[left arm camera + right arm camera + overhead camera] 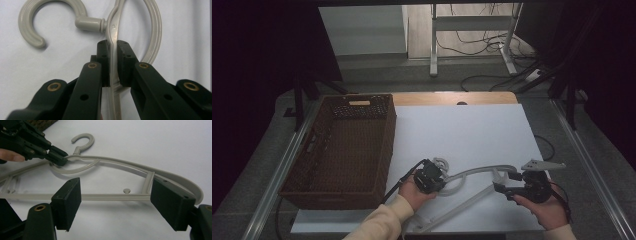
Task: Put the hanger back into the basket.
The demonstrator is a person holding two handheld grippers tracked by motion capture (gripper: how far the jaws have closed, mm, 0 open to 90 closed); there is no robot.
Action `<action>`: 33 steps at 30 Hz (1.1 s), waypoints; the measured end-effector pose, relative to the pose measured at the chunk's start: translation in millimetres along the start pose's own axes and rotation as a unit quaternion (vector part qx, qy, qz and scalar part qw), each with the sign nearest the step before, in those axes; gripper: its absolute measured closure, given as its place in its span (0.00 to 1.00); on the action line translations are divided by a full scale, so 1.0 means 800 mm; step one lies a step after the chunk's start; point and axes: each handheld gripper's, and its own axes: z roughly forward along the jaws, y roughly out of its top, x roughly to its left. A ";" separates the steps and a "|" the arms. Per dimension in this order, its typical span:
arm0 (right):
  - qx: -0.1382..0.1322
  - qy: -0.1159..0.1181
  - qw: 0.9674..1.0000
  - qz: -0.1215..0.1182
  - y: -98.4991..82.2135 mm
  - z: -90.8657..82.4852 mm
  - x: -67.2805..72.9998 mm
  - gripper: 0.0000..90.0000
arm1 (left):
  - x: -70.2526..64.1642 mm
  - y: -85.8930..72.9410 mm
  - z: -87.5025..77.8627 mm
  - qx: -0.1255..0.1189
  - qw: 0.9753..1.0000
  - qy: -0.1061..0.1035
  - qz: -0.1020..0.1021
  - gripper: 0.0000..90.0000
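Observation:
A grey plastic hanger (477,172) lies on the white sheet (472,130) near the table's front edge. Its hook (30,20) points away from me. My left gripper (443,175) is shut on the hanger's upper arm just below the hook's neck, and both pads (103,53) press on the thin bar (113,27). My right gripper (506,181) stands open at the hanger's right end. In the right gripper view its jaws (115,187) straddle the hanger's lower bar (110,197) without touching it, and the left gripper (58,158) shows at upper left.
A dark brown wicker basket (384,150) stands on the left side of the table, close to my left hand. A wooden strip (452,98) runs along the table's far edge. Metal rails (592,165) border both sides, and cables lie on the floor beyond.

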 end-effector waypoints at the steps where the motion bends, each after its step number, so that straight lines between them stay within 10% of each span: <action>1: 0.000 0.000 1.000 0.000 0.000 0.000 0.000 0.27 | 0.000 0.000 0.000 0.000 1.000 0.000 0.000 0.91; 17: -0.056 0.033 0.997 0.047 -0.008 -0.022 -0.016 0.28 | 0.012 0.006 -0.046 -0.059 0.998 -0.009 -0.011 0.92; 33: -0.069 0.044 0.996 0.042 -0.014 -0.027 -0.019 0.28 | 0.015 0.011 -0.072 -0.078 0.997 -0.013 -0.012 0.92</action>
